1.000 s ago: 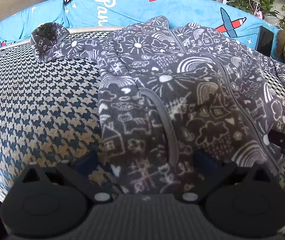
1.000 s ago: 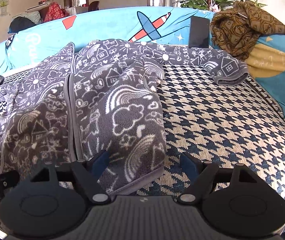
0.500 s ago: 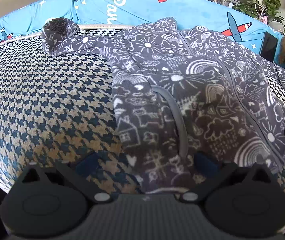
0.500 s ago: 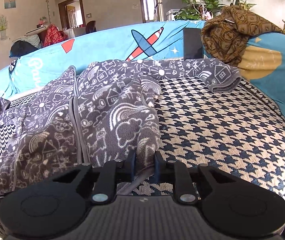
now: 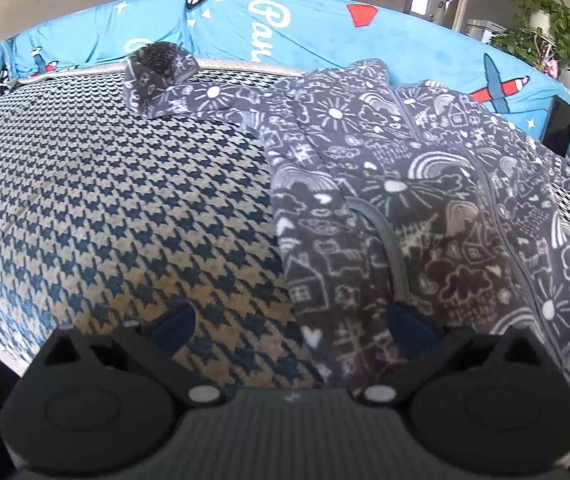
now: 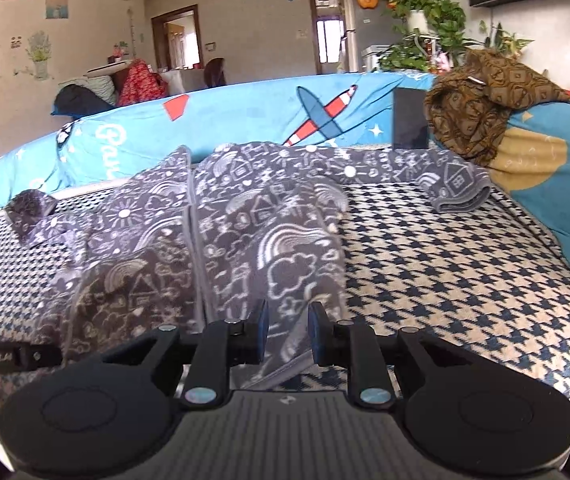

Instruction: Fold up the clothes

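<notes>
A grey fleece jacket (image 5: pixel 385 208) with white doodle print lies spread on the houndstooth cover (image 5: pixel 105 200), zip up, sleeves out to both sides. My left gripper (image 5: pixel 289 326) is open over the jacket's near left hem; the fabric lies loose between its wide-set fingers, nearer the right one. In the right wrist view, my right gripper (image 6: pixel 287 334) is shut on the jacket (image 6: pixel 269 248) at its near right hem, and the pinched fabric rises a little off the cover (image 6: pixel 445 272). The left sleeve cuff (image 5: pixel 157 76) is curled at the back.
A blue printed blanket (image 5: pixel 305 36) runs along the back edge. At the far right lie a brown patterned cloth (image 6: pixel 481 96) and a dark flat slab (image 6: pixel 409 120) leaning on the blanket. The right sleeve cuff (image 6: pixel 457 184) rests close to them. Bare cover shows on both sides.
My right gripper went from open to shut on the hem and lifted it slightly. My left gripper stayed open and drifted left, so the jacket now sits further right in its view.
</notes>
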`<state>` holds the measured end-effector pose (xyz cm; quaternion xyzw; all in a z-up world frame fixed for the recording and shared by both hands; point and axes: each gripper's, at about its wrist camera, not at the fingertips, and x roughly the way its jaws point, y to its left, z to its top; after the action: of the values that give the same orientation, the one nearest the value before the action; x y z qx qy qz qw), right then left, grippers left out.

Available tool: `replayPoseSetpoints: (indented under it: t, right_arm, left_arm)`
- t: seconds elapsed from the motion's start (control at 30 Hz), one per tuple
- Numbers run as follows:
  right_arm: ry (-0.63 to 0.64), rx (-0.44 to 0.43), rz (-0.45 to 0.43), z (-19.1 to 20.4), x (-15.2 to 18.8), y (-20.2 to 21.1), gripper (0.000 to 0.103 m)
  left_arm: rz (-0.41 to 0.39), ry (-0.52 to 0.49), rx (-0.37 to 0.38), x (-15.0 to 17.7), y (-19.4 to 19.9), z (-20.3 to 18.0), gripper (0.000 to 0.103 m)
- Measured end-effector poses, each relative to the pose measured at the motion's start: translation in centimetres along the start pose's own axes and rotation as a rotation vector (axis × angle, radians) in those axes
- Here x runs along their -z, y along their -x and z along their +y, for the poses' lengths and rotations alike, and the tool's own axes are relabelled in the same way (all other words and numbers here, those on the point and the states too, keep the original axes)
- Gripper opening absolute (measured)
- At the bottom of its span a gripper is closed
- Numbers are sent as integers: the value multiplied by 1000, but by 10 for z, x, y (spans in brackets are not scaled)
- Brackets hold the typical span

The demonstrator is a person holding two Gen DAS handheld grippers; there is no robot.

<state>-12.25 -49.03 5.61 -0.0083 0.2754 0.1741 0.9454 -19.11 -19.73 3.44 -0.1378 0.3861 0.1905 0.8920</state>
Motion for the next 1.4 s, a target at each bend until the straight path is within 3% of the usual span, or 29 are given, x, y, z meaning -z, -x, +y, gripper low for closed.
replayPoseSetpoints:
  t: [0.17, 0.37, 0.53, 0.67, 0.8, 1.13, 1.23, 1.4]
  right_arm:
    - [91, -148, 39, 28, 11, 9, 25]
    - [223, -344, 96, 67, 34, 20, 29]
    - [275, -446, 172, 90, 51, 19, 30]
    - [274, -485, 218, 101, 57, 12, 30]
    - [238, -460, 227, 105, 55, 1, 30]
    - [243, -484, 74, 119, 50, 10, 30]
    - [227, -504, 92, 123, 50, 6, 31]
    - [174, -519, 103, 124, 48, 0, 43]
  left_arm:
    - [6, 102, 2, -5, 1, 26, 103]
    - [-1, 108, -2, -5, 4, 39, 103]
    - [-17, 107, -5, -4, 9, 42, 103]
    - [-24, 104, -5, -4, 11, 43, 103]
    - [-34, 109, -3, -4, 14, 47, 103]
    - [-54, 156, -1, -5, 21, 58, 103]
    - [-57, 160, 0, -5, 22, 59, 103]
    - [-57, 166, 0, -5, 22, 59, 103]
